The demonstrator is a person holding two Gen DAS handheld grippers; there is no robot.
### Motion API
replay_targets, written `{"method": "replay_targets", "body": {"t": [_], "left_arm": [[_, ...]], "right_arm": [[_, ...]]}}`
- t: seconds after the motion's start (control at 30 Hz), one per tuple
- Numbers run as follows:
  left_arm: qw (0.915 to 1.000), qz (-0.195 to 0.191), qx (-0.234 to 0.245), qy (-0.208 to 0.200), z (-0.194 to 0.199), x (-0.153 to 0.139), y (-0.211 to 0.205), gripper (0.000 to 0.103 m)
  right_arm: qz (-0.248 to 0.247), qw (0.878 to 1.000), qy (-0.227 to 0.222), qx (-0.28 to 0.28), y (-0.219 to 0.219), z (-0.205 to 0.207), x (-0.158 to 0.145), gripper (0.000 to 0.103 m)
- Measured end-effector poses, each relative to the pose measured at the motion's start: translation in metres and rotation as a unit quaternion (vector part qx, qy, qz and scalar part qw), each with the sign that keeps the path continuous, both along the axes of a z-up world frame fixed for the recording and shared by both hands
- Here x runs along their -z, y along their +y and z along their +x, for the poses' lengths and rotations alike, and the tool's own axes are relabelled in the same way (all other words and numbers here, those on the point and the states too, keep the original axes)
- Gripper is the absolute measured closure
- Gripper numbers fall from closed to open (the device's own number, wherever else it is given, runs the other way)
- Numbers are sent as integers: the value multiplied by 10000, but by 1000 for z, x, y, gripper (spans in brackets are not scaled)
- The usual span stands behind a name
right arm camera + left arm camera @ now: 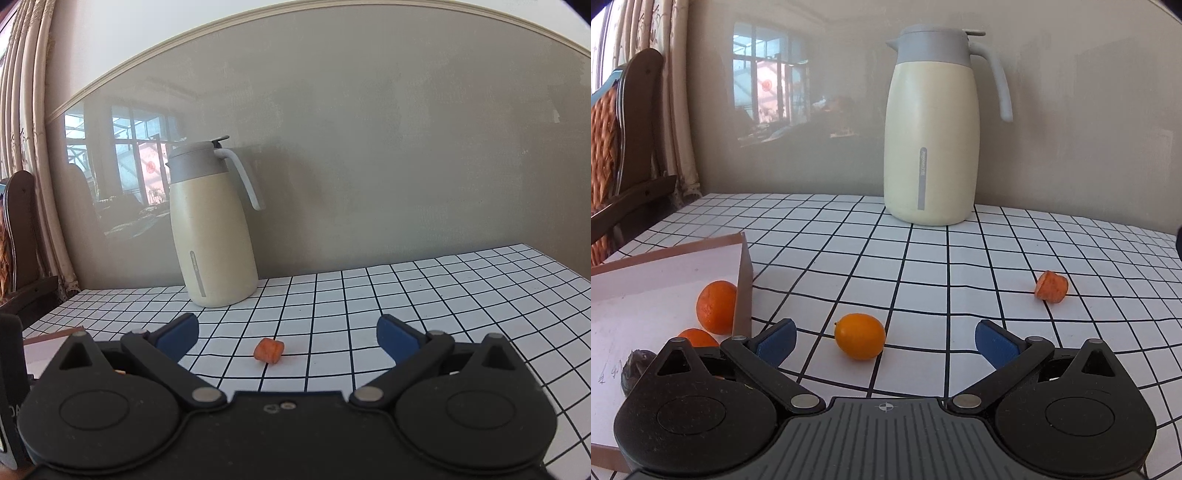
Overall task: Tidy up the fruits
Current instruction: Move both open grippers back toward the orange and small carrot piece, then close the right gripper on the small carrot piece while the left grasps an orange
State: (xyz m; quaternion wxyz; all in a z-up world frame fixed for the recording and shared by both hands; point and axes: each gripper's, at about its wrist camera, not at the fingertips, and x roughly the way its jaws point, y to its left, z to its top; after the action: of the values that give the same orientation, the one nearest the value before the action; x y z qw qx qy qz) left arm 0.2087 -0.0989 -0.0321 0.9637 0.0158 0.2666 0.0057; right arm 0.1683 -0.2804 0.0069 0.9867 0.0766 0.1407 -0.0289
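In the left wrist view a small orange kumquat (860, 336) lies on the checked tablecloth, just ahead of my open left gripper (885, 341) and between its blue fingertips. A shallow cardboard box (657, 280) at the left holds two oranges (716, 307) and a dark fruit (637, 371), partly hidden by the gripper. A cut orange chunk (1051, 287) lies far right. In the right wrist view that chunk (269, 350) lies ahead of my open, empty right gripper (287, 334).
A tall cream thermos jug (931, 125) with a grey lid stands at the back of the table by the wall; it also shows in the right wrist view (211, 229). A wooden chair (624, 155) and curtains stand off the table's left edge.
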Motion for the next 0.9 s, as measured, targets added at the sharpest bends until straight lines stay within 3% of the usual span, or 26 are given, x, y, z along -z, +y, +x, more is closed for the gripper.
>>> {"method": "replay_targets", "body": {"t": [0.2,0.23,0.27,0.7,0.83,0.9], "left_arm": [[9999,116,93,82,10,5,-2,2],[9998,127,105,111,12,6,-1,13],[9996,125,136,193,14,7,-1,15],[9998,71,-72,178,13,8,0,21],[9997,84,-125,175,15,8,-1,21],[9997,96,-150,172,14,8,-1,23]], "right_arm": [[-45,9993,312,-203,3,35,7,11],[-43,9991,362,-228,4,40,9,14],[-28,9987,428,-257,4,46,12,17],[-50,9916,1166,-562,9,101,37,39],[-92,9895,1304,-615,8,114,40,53],[-81,9888,1361,-612,8,119,42,54]]}}
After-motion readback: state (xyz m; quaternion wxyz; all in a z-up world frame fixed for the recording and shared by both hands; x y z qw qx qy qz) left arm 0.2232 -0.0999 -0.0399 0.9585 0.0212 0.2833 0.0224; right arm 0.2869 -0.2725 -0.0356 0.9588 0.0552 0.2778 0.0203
